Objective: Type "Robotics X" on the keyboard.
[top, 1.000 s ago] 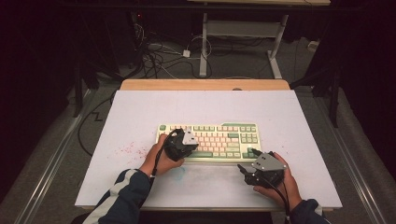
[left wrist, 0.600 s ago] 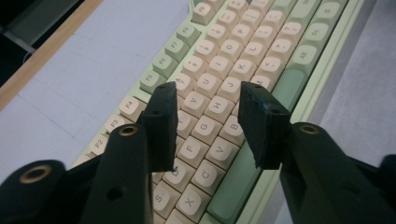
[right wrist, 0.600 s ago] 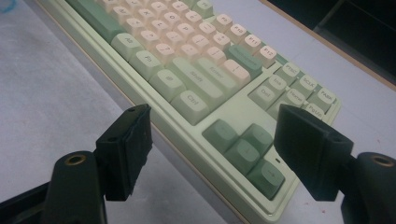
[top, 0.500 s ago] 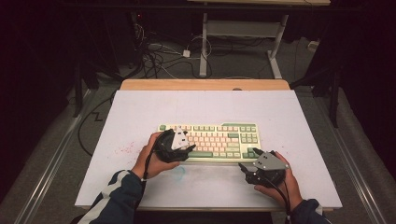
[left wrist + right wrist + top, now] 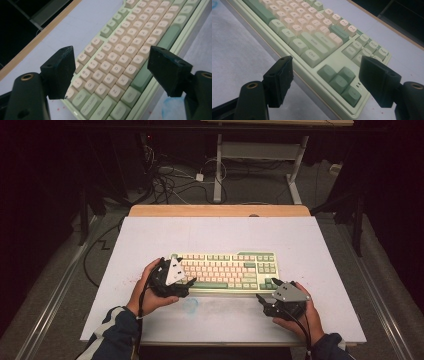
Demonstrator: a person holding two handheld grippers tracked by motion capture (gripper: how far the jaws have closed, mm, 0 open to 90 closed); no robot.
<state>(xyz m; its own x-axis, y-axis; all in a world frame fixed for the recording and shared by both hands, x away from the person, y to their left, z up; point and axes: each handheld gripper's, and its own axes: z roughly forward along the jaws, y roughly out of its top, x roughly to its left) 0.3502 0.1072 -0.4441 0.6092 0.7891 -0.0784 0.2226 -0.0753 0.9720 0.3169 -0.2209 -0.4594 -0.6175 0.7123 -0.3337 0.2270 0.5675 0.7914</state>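
Beneath both grippers' parted jaws: keyboard [image 5: 225,271], table [image 5: 220,235].

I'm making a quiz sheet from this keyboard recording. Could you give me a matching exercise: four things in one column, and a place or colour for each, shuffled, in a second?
Things:
1. left hand-held gripper
2. right hand-held gripper
3. space bar
4. blue smudge

Places or colours:
A. on the white table, just in front of the keyboard
B. open over the keyboard's left end
C. dark green, in the bottom key row
D. open near the keyboard's front right corner

Pairs: 1-B, 2-D, 3-C, 4-A
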